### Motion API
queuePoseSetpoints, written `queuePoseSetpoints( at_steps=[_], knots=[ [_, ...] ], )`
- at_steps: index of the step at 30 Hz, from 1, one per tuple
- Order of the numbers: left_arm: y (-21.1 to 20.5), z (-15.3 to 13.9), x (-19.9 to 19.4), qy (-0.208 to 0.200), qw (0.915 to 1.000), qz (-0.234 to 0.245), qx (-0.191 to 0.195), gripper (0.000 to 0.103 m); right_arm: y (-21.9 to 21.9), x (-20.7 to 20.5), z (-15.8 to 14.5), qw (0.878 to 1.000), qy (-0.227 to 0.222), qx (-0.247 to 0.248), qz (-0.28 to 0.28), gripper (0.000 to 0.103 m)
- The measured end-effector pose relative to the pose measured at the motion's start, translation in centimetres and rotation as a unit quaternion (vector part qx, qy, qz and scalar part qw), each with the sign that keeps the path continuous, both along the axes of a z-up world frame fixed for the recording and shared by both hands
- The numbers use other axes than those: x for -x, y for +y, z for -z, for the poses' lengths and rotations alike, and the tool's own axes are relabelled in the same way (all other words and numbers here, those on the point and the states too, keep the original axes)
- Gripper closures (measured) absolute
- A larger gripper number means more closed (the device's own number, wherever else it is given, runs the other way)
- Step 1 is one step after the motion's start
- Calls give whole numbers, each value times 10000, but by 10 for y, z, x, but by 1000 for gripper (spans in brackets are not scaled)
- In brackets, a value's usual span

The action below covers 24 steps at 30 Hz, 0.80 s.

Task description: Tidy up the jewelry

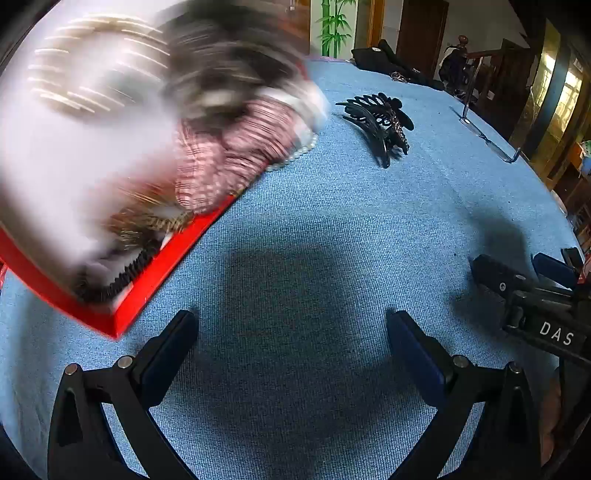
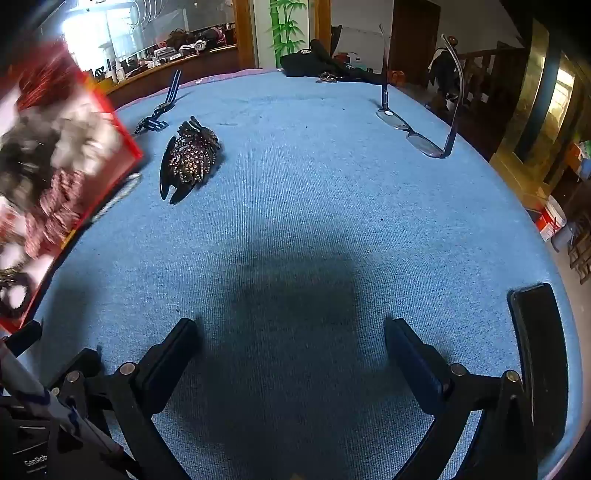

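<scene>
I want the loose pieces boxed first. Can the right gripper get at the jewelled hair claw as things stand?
Probably yes. The right gripper is open and empty, and only bare blue cloth lies between it and the jewelled hair claw, which sits clear of the red box.

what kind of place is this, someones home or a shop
Most likely a home, though a small shop is possible: a table under a blue cloth, dark wooden doors, a bamboo wall picture, and a cluttered wooden counter behind.
</scene>
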<state>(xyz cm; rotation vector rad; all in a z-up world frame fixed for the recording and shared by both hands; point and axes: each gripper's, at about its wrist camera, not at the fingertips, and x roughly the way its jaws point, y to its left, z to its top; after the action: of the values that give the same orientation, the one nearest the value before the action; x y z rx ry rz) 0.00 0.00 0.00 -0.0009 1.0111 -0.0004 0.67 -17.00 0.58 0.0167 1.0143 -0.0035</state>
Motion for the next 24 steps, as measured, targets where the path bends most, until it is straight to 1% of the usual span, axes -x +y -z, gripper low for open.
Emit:
queuePoseSetpoints(
  at_steps=[21, 24],
  knots=[
    [-4, 2, 0, -1, 10000, 0, 0, 0, 4, 4, -4, 10000, -3, -52, -8, 0],
    [-4, 3, -1, -3, 10000, 0, 0, 0, -1, 1, -3, 10000, 4, -56, -8, 0]
  ],
)
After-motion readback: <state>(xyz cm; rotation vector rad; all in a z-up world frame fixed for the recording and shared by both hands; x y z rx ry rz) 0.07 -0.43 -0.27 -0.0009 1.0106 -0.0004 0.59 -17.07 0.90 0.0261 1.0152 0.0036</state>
